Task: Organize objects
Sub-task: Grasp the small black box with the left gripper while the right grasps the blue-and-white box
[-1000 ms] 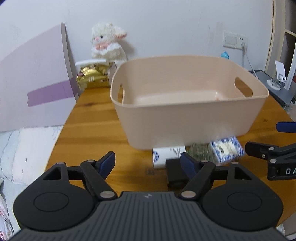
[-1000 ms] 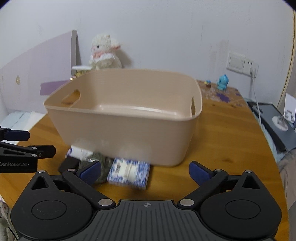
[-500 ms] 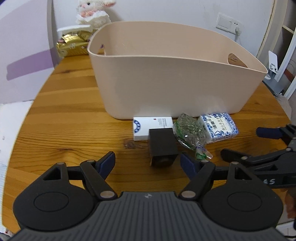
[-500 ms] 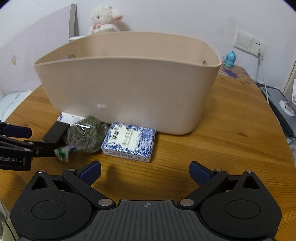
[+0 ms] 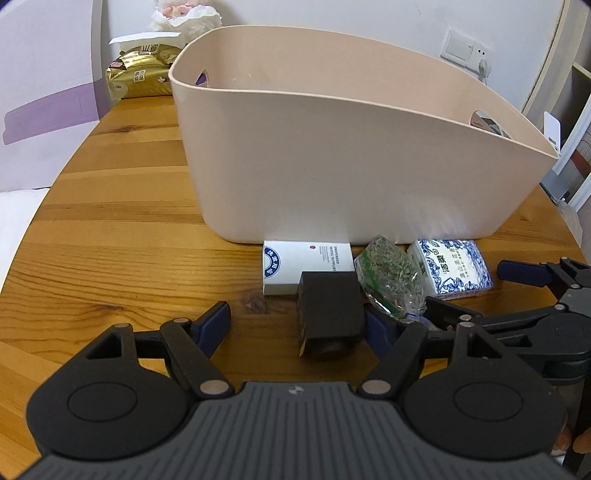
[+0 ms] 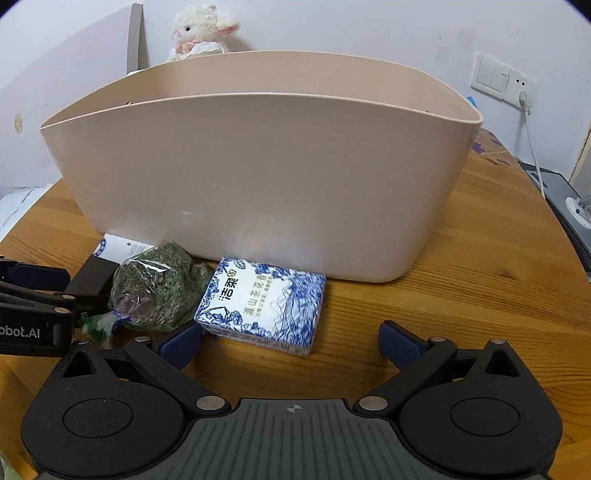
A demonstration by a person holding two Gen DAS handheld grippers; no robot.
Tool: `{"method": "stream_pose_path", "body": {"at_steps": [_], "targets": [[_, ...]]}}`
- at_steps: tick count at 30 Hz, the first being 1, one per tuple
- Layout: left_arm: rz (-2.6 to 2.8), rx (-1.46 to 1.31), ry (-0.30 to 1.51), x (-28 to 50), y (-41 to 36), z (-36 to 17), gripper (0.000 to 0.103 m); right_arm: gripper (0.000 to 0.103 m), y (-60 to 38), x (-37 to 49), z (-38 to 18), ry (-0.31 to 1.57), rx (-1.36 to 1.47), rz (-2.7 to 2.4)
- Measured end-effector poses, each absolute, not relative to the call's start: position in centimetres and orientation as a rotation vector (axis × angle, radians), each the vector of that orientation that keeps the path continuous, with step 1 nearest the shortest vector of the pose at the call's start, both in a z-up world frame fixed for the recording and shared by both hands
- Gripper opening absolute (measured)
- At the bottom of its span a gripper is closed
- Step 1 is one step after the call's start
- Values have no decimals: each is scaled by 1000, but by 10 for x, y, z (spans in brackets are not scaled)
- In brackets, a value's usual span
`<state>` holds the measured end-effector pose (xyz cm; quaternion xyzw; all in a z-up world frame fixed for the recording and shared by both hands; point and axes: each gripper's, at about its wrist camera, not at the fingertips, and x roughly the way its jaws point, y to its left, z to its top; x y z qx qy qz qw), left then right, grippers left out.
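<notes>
A wooden table with plank grain carries a large beige plastic tub near its middle. Along the tub's near wall lie a white box, a black block touching that box, a clear bag of green dried leaves, and a blue-and-white patterned packet. At the table's far edge sits a gold foil bag, with a white plush toy behind the tub.

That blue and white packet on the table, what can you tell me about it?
The blue and white packet is a soft-looking rectangular pack, perhaps tissues, printed with blue floral patterns and Chinese characters. It lies flat on the wooden table, just in front of the beige basket, with the bag of dried green herbs against its left side. The open right gripper faces it without holding it.
</notes>
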<state>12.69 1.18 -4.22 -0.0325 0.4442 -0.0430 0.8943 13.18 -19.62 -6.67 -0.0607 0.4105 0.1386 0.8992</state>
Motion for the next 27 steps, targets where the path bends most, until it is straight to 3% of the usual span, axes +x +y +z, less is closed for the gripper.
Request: {"method": "stream_pose_path", "body": {"at_steps": [4, 6, 7, 9, 11, 17, 20, 24, 27], "targets": [[-98, -42, 905, 125, 11, -42, 58, 97, -192, 130, -67, 837, -132, 300], [-95, -42, 902, 123, 10, -41, 40, 84, -189, 127, -65, 828, -141, 321], [-97, -43, 901, 123, 10, -40, 37, 81, -188, 125, -64, 825, -144, 330], [-102, -39, 899, 122, 10, -40, 35, 72, -185, 121, -62, 821, -151, 344], [-101, -35, 897, 121, 10, -40, 35, 72, -184, 120, -61, 821, -149, 342], [-80, -41, 901, 116, 15, -40, 35, 87, -181, 125, -61, 846, -76, 328], [-64, -50, 901, 116, 21, -40, 35, 90, -175, 127, -63, 838, -83, 305], [-60, -59, 901, 116, 27, -40, 35, 68, -173, 124, -67, 813, -111, 281], [-65, -61, 900, 116, 29, -38, 34, 65, -177, 121, -67, 816, -106, 293]]}}
